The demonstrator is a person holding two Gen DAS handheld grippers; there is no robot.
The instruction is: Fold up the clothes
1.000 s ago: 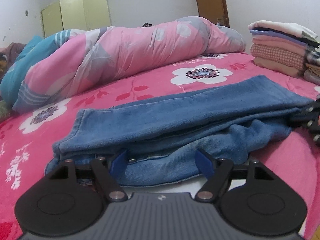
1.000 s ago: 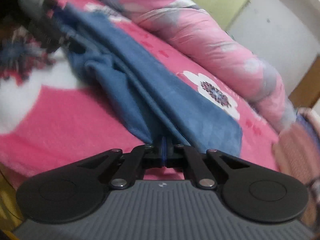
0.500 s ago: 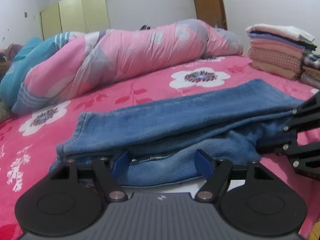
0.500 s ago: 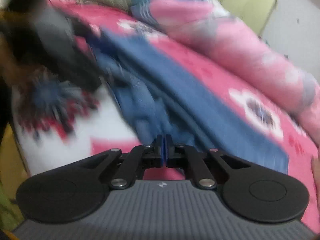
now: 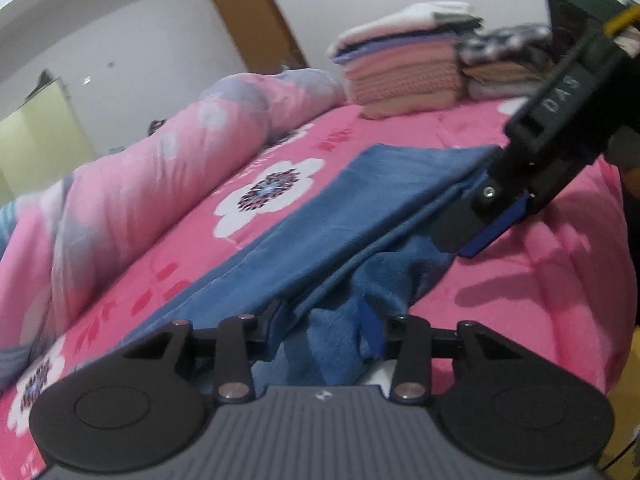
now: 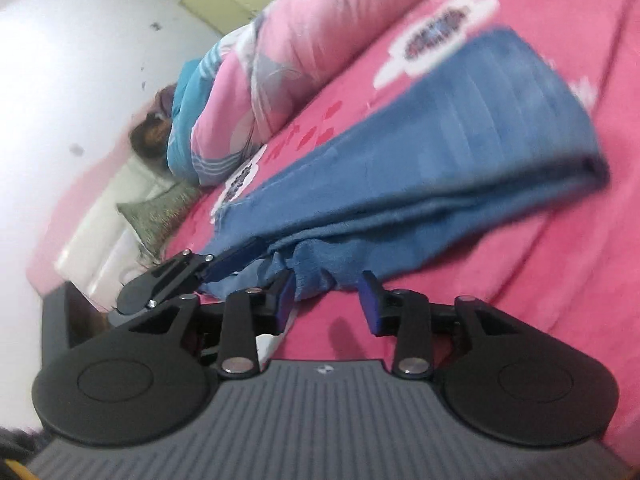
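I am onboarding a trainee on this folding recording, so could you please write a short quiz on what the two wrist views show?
1. True or false: the stack of folded clothes sits on the floor.
2. What lies between the fingers of the left gripper? A) a pillow B) the blue jeans C) a towel
3. Are the jaws of the right gripper apart or closed?

Key: 1 false, it sits on the bed. 2 B. 3 apart.
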